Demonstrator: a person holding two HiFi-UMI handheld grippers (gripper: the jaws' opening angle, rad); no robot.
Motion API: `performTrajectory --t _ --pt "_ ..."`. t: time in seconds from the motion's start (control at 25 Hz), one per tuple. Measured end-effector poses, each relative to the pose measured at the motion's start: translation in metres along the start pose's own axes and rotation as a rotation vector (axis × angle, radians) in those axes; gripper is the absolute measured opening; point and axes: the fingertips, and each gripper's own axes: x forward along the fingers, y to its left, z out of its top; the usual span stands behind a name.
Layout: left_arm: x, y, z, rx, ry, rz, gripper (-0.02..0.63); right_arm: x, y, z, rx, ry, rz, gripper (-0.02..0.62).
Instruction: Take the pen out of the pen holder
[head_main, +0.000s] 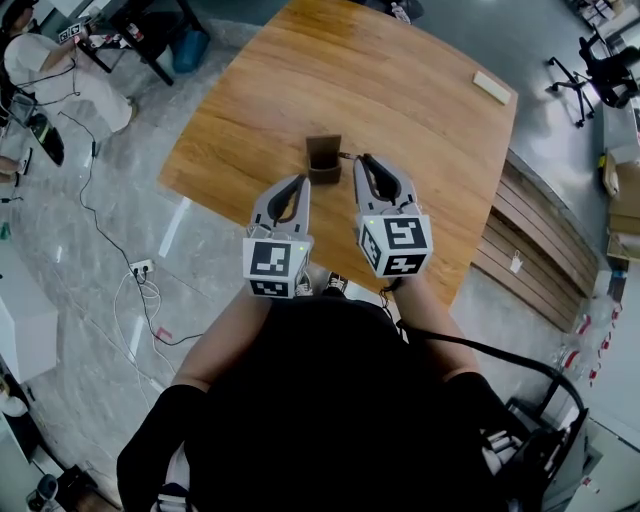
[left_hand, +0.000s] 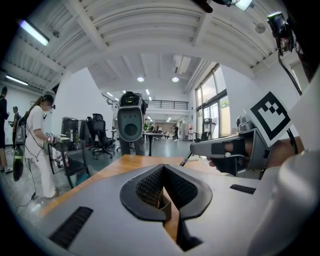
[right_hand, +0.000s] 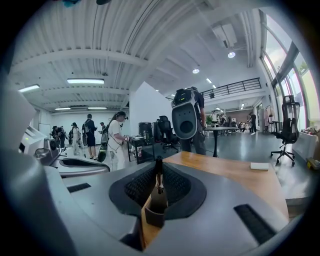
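A small brown pen holder (head_main: 323, 160) stands on the wooden table (head_main: 400, 90), near its front edge. My right gripper (head_main: 361, 158) is just right of the holder and is shut on a thin black pen (head_main: 346, 156). In the right gripper view the pen (right_hand: 158, 182) rises between the fingertips, above the holder (right_hand: 154, 214). The left gripper view shows the pen's tip (left_hand: 185, 160) poking out of the right gripper (left_hand: 200, 147). My left gripper (head_main: 301, 180) is at the holder's near left corner, jaws together and holding nothing. The holder (left_hand: 165, 200) shows through the slit below them.
A white block (head_main: 491, 86) lies at the table's far right corner. A grey camera-like device (left_hand: 130, 122) stands beyond the table. A person in white (head_main: 60, 70) stands at the far left, with cables and a power strip (head_main: 140, 268) on the floor.
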Motion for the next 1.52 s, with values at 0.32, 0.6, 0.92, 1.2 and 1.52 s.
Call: performTrajectory --t 0.32,0.6,0.92,1.2,1.52 --pt "0.019 0.007 -0.021 -0.033 0.047 0.009 0.000 0.029 -0.007 -0.024 0.023 0.040 0.029 0.029" --pt "0.046 0.020 -0.052 -0.075 0.102 0.011 0.000 0.065 -0.013 -0.067 0.058 0.113 0.043 0.029" --pt "0.091 0.029 -0.086 -0.104 0.167 -0.007 0.000 0.106 -0.024 -0.113 0.087 0.192 0.061 0.029" --pt "0.098 0.034 -0.107 -0.133 0.216 -0.017 0.000 0.120 -0.024 -0.152 0.109 0.266 0.061 0.029" --pt "0.096 0.038 -0.122 -0.146 0.242 -0.013 0.000 0.127 -0.019 -0.176 0.106 0.302 0.063 0.029"
